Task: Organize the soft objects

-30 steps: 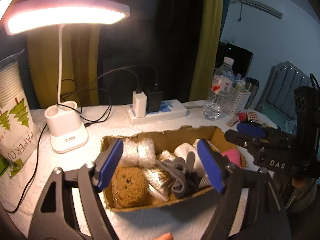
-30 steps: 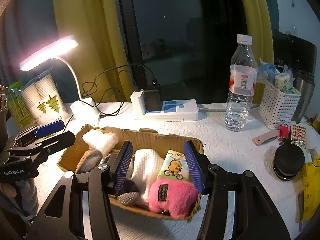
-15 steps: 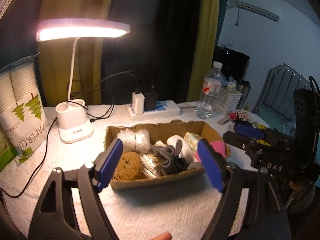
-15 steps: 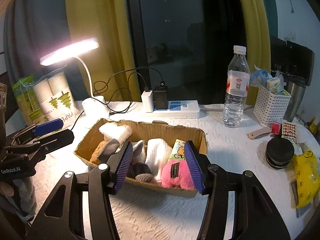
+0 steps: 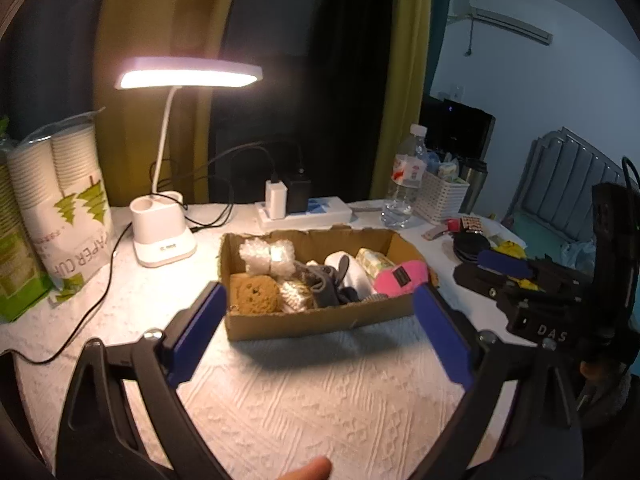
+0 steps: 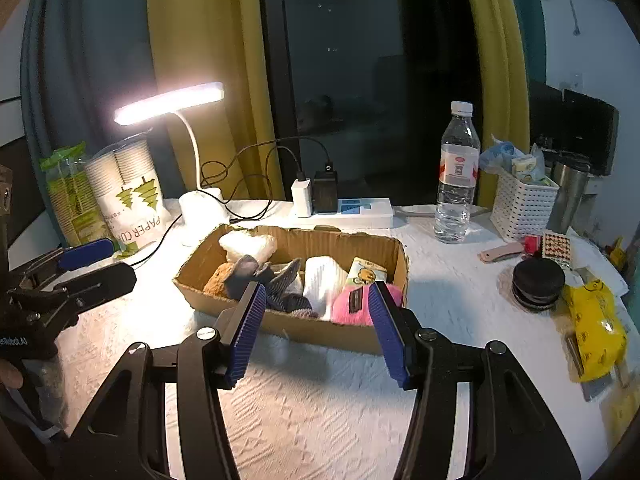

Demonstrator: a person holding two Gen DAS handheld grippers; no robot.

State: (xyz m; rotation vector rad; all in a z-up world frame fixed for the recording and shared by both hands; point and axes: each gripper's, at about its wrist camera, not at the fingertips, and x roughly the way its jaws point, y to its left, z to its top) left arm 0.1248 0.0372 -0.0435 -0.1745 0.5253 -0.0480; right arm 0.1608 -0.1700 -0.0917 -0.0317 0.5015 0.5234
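Left wrist view: my left gripper (image 5: pixel 320 336) and right gripper (image 6: pixel 316 328) have backed away from the cardboard box (image 5: pixel 320 320) | fingers wide apart, empty | soft items packed, task looks finished.

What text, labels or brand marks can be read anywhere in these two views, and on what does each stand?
"PAPER CU", cut off: paper cup sleeve, beside green tree prints.
"DAS": body of the right claw, seen from the left wrist view.
"eRobot.AI", start cut off: body of the left claw, seen from the right wrist view.
Water bottle label: too small to read.
Pink plush patch and cartoon pack: no legible words.
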